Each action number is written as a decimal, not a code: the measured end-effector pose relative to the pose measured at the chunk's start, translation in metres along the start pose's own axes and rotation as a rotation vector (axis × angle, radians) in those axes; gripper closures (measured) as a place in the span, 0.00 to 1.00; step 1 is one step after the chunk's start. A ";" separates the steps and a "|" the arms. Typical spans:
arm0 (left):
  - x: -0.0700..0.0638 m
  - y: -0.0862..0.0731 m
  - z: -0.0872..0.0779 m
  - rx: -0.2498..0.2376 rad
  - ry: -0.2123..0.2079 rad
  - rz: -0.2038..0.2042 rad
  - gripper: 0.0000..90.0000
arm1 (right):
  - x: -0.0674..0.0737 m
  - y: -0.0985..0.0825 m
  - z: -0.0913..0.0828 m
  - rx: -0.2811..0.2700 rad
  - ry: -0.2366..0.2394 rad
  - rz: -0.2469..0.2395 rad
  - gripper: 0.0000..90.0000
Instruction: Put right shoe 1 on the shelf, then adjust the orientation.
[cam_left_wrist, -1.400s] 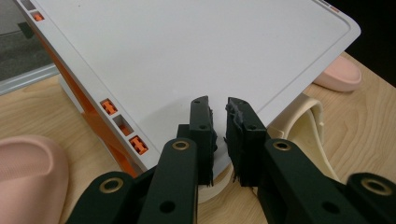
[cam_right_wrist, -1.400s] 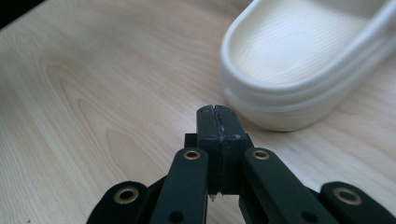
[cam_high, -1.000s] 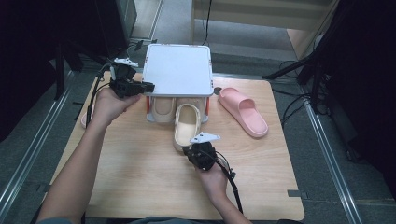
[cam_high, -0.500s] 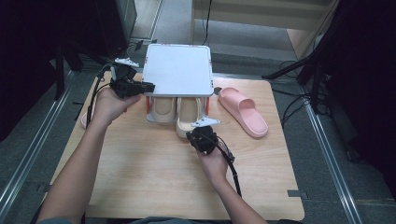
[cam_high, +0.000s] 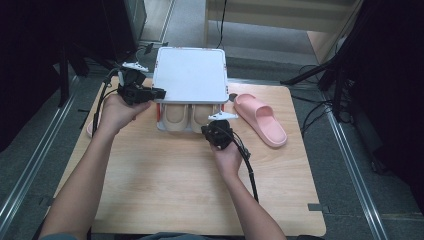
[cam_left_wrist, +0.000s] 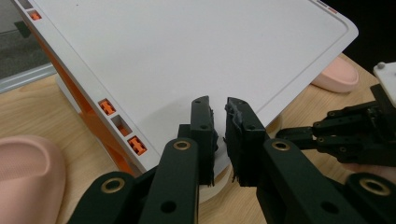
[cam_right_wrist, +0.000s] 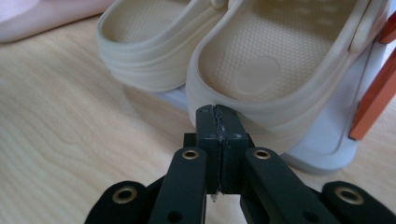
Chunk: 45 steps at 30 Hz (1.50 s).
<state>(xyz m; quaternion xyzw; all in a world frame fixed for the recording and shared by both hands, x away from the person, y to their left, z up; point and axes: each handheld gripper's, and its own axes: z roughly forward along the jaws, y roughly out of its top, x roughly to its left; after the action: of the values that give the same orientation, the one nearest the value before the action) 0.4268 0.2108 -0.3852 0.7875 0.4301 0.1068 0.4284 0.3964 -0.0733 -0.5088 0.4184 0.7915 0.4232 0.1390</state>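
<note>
Step in hand, as I read it: pushing the right clog into the shoe box, beside its mate. Right gripper pressed together, empty, tips at the heel. Left gripper nearly closed, empty (over the lid edge). Next: nudge it fully in.

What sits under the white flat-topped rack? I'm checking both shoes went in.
Two beige rubber clogs sit side by side under the white rack; only their heels show, the toes being covered by its top.
</note>
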 end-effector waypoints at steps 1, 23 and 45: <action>0.000 0.000 0.000 0.000 0.000 0.000 0.90 | -0.002 0.000 0.001 -0.005 0.005 -0.001 0.98; -0.005 0.001 -0.024 0.033 -0.018 -0.017 0.52 | 0.008 -0.022 -0.079 0.093 0.274 0.007 0.70; 0.007 -0.039 -0.063 -0.020 0.013 -0.040 0.47 | -0.008 -0.028 -0.103 0.031 0.309 -0.077 0.61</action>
<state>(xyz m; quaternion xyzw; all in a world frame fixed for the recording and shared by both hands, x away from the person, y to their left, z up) 0.3746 0.2632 -0.3778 0.7736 0.4476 0.1076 0.4354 0.3272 -0.1446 -0.4701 0.3197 0.8253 0.4648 0.0251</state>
